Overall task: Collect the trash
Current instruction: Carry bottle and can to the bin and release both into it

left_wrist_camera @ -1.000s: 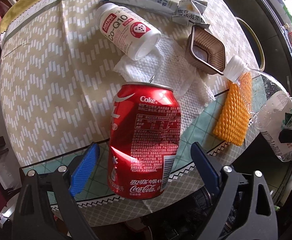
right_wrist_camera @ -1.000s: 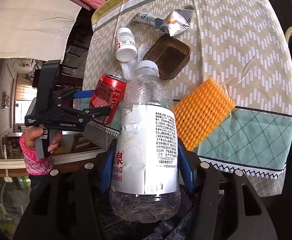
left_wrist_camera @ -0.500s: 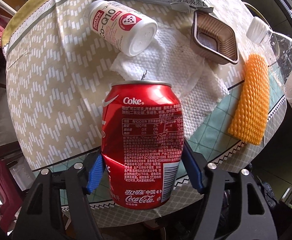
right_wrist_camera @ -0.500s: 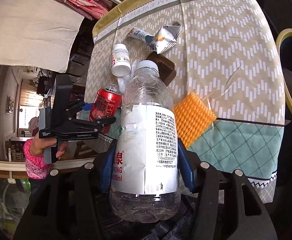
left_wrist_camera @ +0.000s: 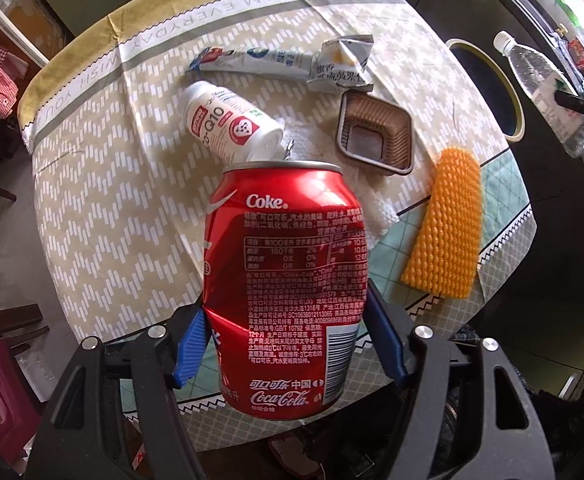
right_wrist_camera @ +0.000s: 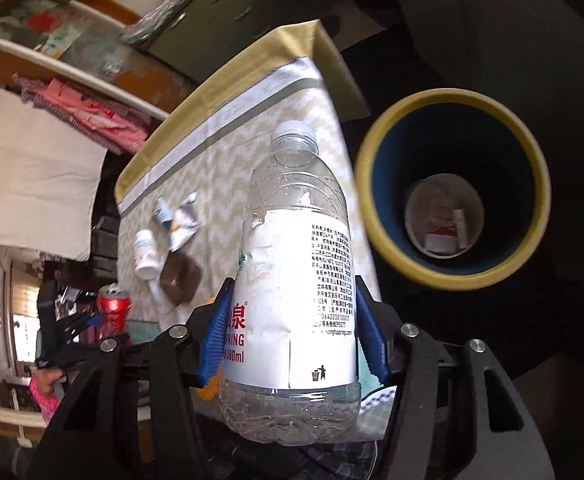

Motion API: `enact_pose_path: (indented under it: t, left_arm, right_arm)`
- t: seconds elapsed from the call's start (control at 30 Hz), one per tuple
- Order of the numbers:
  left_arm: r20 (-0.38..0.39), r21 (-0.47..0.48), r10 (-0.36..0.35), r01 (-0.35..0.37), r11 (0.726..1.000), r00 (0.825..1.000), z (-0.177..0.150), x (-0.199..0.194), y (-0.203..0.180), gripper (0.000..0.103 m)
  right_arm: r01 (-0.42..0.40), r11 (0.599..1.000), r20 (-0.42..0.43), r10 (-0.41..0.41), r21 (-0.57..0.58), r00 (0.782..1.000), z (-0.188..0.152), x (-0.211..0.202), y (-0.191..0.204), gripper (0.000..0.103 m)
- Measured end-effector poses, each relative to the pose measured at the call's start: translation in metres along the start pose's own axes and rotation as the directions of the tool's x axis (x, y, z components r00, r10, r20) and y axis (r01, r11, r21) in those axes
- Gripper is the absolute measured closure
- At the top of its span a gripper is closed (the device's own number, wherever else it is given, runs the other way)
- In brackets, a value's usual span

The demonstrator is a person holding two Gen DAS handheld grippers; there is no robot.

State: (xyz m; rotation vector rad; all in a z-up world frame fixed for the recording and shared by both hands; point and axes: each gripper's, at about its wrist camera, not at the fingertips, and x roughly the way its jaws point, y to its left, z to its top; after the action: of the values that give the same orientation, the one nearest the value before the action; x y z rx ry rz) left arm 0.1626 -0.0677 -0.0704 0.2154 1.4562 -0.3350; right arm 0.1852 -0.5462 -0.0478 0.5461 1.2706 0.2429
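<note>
Left wrist view: a dented red cola can (left_wrist_camera: 286,280) sits clenched low down in the left tool (left_wrist_camera: 284,340), lifted above the patterned surface (left_wrist_camera: 112,208). It looks light, thin-walled and easily crushed. Right tool (right_wrist_camera: 290,336) grips an empty clear water bottle (right_wrist_camera: 295,272) at its label, near a yellow-rimmed bin (right_wrist_camera: 451,280). A small white bottle (left_wrist_camera: 232,128), brown tray (left_wrist_camera: 375,136) and wrappers (left_wrist_camera: 292,66) lie on the surface.

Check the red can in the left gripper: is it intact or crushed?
Dented, not flattened. The red can is creased inward low on its side, level with the left gripper pads pressing it; its upper body is round and the tab sticks up.
</note>
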Motion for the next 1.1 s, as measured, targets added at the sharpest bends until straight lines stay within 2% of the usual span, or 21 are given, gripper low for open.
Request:
enact_pose_path:
  t: [0.17, 0.37, 0.43, 0.53, 0.63, 0.77, 0.93, 1.1]
  left_arm:
    - [0.025, 0.035, -0.011, 0.01, 0.999, 1.0, 0.012, -0.019, -0.017, 0.037]
    - [0.04, 0.116, -0.043, 0.038, 0.992, 0.998, 0.031, -0.033, -0.072, 0.036]
    - [0.048, 0.149, -0.046, 0.038, 0.988, 0.998, 0.04, -0.037, -0.094, 0.036]
    - [0.05, 0.209, -0.063, 0.051, 0.977, 0.997, 0.055, -0.04, -0.126, 0.036]
    - [0.053, 0.276, -0.079, 0.062, 0.959, 0.995, 0.071, -0.04, -0.162, 0.036]
    - [0.038, 0.361, -0.107, 0.086, 0.929, 0.994, 0.1, -0.029, -0.213, 0.036]
    - [0.012, 0.448, -0.158, 0.136, 0.884, 0.987, 0.144, -0.005, -0.281, 0.036]
    - [0.001, 0.471, -0.164, 0.144, 0.871, 0.986, 0.191, 0.029, -0.332, 0.036]
  right_arm:
    - [0.083, 0.991, 0.012, -0.085, 0.104, 0.996, 0.037, 0.022, -0.064, 0.046]
    - [0.143, 0.979, 0.002, -0.145, 0.148, 0.989, 0.071, 0.054, -0.111, 0.045]
    - [0.152, 0.978, 0.002, -0.154, 0.145, 0.988, 0.076, 0.056, -0.122, 0.036]
    - [0.13, 0.981, 0.04, -0.137, 0.143, 0.99, 0.069, 0.043, -0.128, 0.034]
    - [0.052, 0.987, 0.078, -0.065, 0.151, 0.995, 0.055, 0.018, -0.132, 0.034]
    - [-0.016, 0.989, 0.136, -0.005, 0.15, 0.991, 0.029, -0.021, -0.136, 0.034]
    - [-0.031, 0.986, 0.183, 0.0, 0.166, 0.983, -0.008, -0.063, -0.154, 0.034]
    - [-0.04, 0.981, 0.202, 0.0, 0.192, 0.979, -0.04, -0.086, -0.174, 0.034]
